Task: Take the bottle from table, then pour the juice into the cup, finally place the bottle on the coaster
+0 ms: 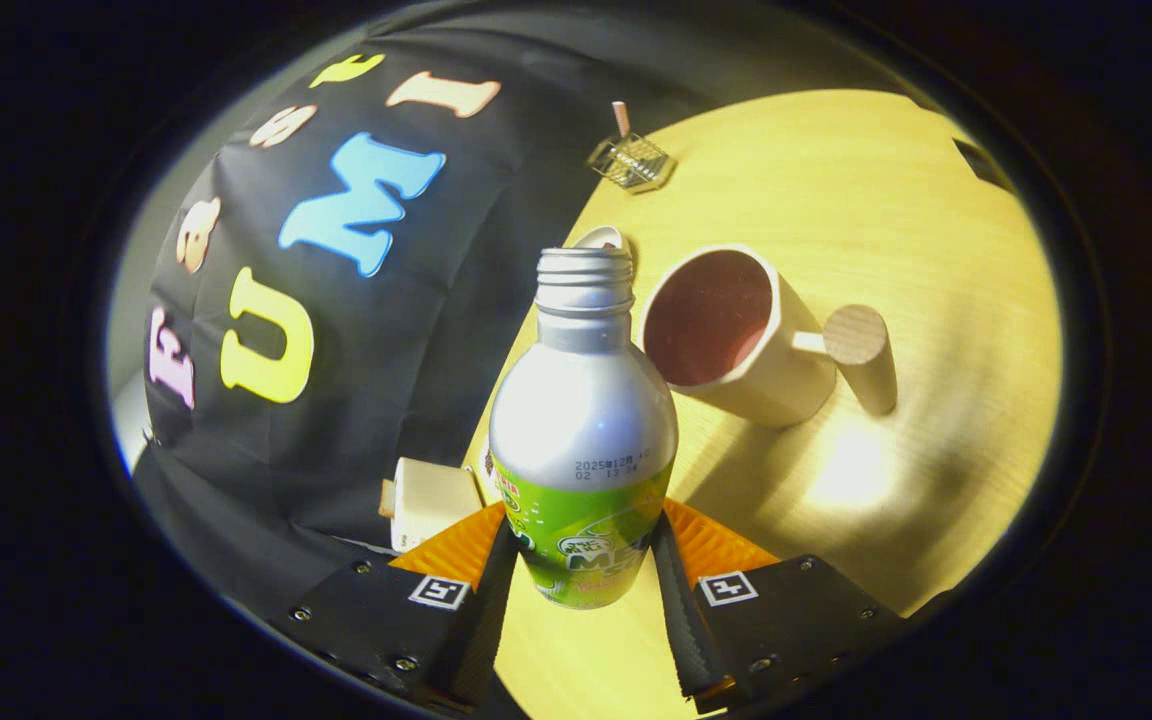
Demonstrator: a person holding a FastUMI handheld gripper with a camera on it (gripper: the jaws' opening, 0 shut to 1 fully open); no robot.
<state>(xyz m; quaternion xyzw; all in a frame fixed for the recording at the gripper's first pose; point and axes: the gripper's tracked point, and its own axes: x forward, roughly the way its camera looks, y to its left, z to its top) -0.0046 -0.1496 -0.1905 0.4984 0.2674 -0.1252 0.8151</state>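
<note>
The gripper [584, 560] is tilted over the table [896, 200], and its two fingers are closed on the lower body of the bottle [581, 440], one pressing on each side. To the left of the fingers stands a small pale block [431, 500]. The bottle is silver with a green label and its threaded neck has no cap. Just to the right of its neck stands the cup [736, 335], with a round wooden handle. Beyond them lies a small wire basket [633, 160].
</note>
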